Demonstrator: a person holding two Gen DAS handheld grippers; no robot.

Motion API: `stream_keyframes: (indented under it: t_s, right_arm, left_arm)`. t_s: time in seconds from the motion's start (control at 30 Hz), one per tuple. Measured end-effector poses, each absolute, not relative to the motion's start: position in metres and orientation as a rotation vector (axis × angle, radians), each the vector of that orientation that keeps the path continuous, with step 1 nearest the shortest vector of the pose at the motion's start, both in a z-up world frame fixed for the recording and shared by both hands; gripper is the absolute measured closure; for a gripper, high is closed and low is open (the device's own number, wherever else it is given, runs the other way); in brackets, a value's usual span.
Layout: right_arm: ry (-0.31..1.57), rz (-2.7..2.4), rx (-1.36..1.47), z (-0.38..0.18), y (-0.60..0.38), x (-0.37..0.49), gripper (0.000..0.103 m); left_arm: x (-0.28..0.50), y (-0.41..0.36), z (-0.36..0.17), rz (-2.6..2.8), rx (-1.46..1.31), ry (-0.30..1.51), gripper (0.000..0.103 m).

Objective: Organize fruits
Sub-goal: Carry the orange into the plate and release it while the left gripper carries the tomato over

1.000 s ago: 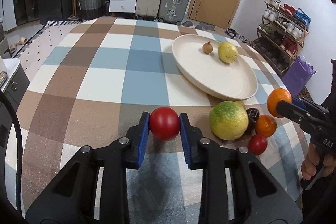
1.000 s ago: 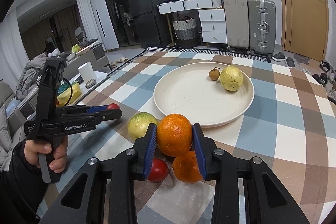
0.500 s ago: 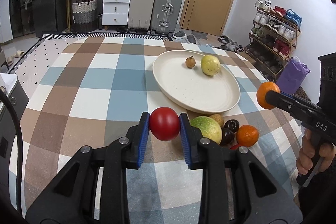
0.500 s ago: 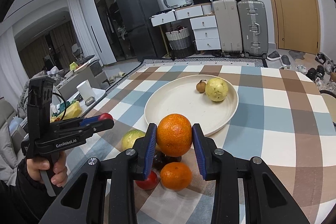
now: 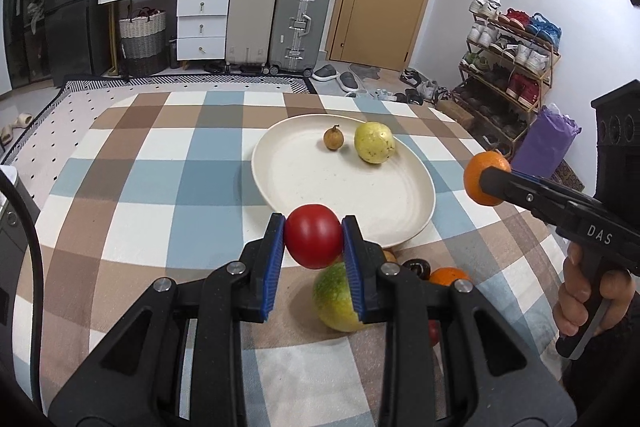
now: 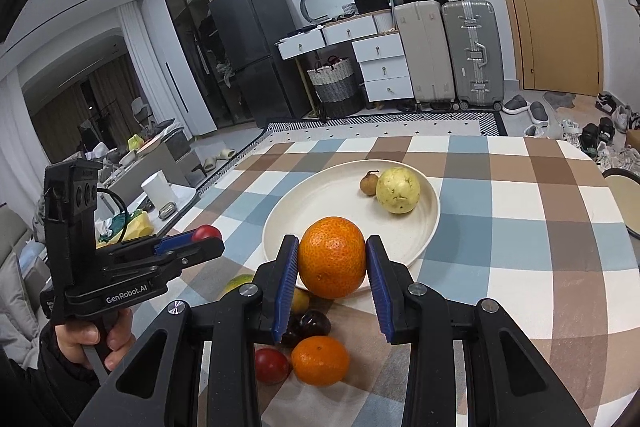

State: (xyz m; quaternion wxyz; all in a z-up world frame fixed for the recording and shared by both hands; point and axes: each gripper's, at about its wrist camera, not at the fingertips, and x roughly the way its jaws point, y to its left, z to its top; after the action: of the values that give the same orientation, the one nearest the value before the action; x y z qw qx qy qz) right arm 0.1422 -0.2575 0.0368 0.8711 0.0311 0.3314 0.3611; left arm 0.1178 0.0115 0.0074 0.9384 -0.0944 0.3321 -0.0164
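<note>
Carried nearer the plate (image 5: pixel 416 187), a tomato (image 5: pixel 314 235) is clamped in the left gripper (image 5: pixel 314 239), an orange (image 6: pixel 331 257) in the right gripper (image 6: pixel 332 263); both are judged ready for placing.

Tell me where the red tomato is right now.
The red tomato is clamped in the left gripper, held above the near rim of the cream plate, over the green-yellow fruit.

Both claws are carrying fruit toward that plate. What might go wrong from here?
1. The tomato and orange are round and pinched only at their sides; either could slip out of the left gripper or right gripper and roll off the table.
2. Squeezing harder could bruise the tomato.
3. Dropped on the plate, either might knock the yellow fruit rolling.
</note>
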Motion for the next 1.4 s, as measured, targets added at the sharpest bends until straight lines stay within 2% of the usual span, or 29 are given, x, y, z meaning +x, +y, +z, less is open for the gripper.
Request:
stream_keyframes:
  t_s: [0.5,1.13,1.4]
  right_arm:
    - [0.749,0.709,0.105,0.018,-0.255,0.170,0.068]
    - [0.805,0.689,0.065,-0.008,-0.228,0.184,0.068]
    - [0.765,0.663,0.049,-0.001,-0.236,0.179,0.059]
  left_arm:
    - [0.162,-0.002,-0.003,-0.053,-0.153,0.708,0.077]
    - [0.170,-0.004,-0.017,-0.032,-0.106,0.728,0.077]
    - [0.170,-0.006,-0.016,-0.041,-0.116,0.727,0.077]
